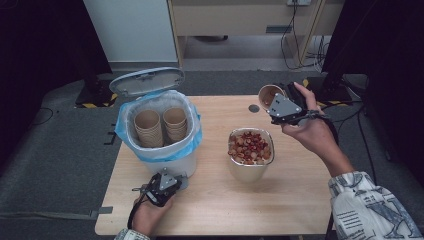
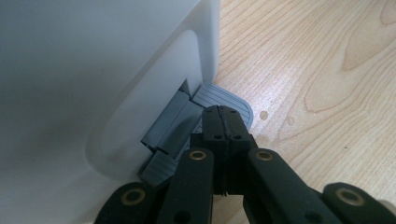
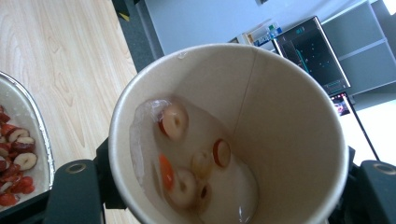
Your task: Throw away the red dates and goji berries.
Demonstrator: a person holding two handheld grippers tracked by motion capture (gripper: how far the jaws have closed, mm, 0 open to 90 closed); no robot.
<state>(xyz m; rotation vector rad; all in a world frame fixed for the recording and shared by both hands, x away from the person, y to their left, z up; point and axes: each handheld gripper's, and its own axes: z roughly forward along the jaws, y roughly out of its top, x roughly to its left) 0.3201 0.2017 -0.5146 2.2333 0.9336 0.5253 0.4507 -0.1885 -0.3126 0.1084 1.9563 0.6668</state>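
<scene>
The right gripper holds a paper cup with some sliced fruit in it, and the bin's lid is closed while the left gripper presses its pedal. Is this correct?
Not quite: the lid is open, not closed. The high view shows it tipped up behind the bin, with stacked cups inside. The rest holds: the right gripper holds the paper cup with sliced fruit, and the left gripper presses the pedal.

In the right gripper view the paper cup (image 3: 280, 121) hides the tips of the right tool (image 3: 224, 205), and the tray of red slices (image 3: 18, 154) is cut off at the left edge. The bin (image 2: 93, 70) overruns the left gripper view.
</scene>
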